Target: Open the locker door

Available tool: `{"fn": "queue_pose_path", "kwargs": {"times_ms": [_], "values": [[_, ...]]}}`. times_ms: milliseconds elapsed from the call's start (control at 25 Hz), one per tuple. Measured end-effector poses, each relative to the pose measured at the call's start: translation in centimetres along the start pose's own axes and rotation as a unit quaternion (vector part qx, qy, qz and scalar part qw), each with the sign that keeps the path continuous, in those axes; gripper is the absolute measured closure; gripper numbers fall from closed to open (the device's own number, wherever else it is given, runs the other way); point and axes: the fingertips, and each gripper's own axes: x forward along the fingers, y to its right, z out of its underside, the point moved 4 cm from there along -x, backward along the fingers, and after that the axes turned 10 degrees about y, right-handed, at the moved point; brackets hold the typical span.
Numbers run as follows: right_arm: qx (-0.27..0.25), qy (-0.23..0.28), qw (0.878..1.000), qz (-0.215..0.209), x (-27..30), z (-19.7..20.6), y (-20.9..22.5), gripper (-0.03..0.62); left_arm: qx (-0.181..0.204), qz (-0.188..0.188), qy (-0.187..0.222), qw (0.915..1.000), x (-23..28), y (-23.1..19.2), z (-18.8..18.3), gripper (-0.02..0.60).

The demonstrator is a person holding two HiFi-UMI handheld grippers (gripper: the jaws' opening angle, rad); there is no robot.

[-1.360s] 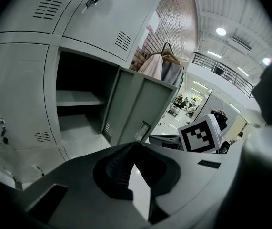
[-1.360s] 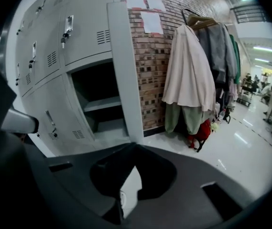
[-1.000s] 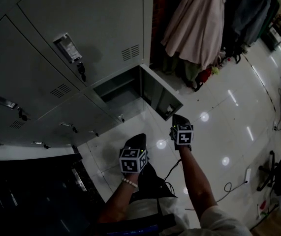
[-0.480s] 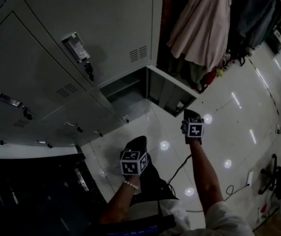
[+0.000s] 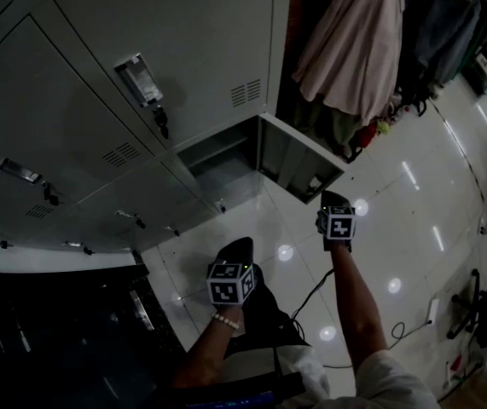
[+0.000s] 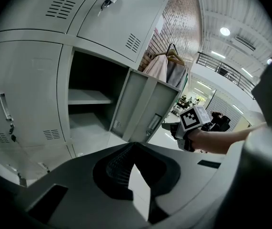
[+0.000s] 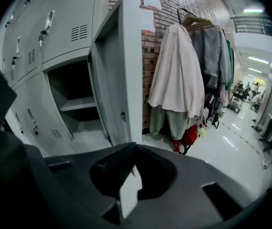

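Observation:
The grey locker bank fills the upper left of the head view. One low compartment (image 5: 217, 164) stands open, with a bare shelf (image 6: 89, 97) inside. Its door (image 5: 298, 162) is swung out to the right, seen edge-on in the right gripper view (image 7: 121, 66) and in the left gripper view (image 6: 143, 104). My right gripper (image 5: 333, 198) is shut and holds nothing, just in front of the door's free edge and apart from it. My left gripper (image 5: 241, 245) is also shut and holds nothing, lower and further left over the floor tiles. The left gripper view shows the right gripper (image 6: 166, 126) beside the door.
Coats (image 5: 354, 41) hang on a rack against a brick wall (image 7: 150, 37) right of the lockers. Closed lockers with keyed handles (image 5: 145, 79) surround the open one. A cable (image 5: 392, 322) and chair bases (image 5: 482, 301) lie on the glossy floor at right.
My right gripper has shifted right along the open door's edge, then held still. The left gripper keeps nearly the same spot in the picture. Both stay shut.

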Motion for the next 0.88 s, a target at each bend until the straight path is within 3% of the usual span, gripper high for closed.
{"fn": "queue_pose_path", "kwargs": {"times_ms": [480,680,880], "values": [[-0.008,0.004,1.0,-0.017,-4.5,0.7,-2.3,0.588,-0.002,-0.02,0.043,0.9989,-3.4,-0.7,-2.3,0.583],[-0.024,0.044,0.997,-0.065,-8.1,-2.1,-6.3,0.588,-0.007,-0.033,0.085,0.9958,-6.6,-0.3,-3.9,0.583],[-0.03,0.081,0.986,-0.14,-13.5,-5.1,-12.8,0.588,-0.011,-0.041,0.128,0.9908,-11.3,0.6,-5.2,0.583]]}}
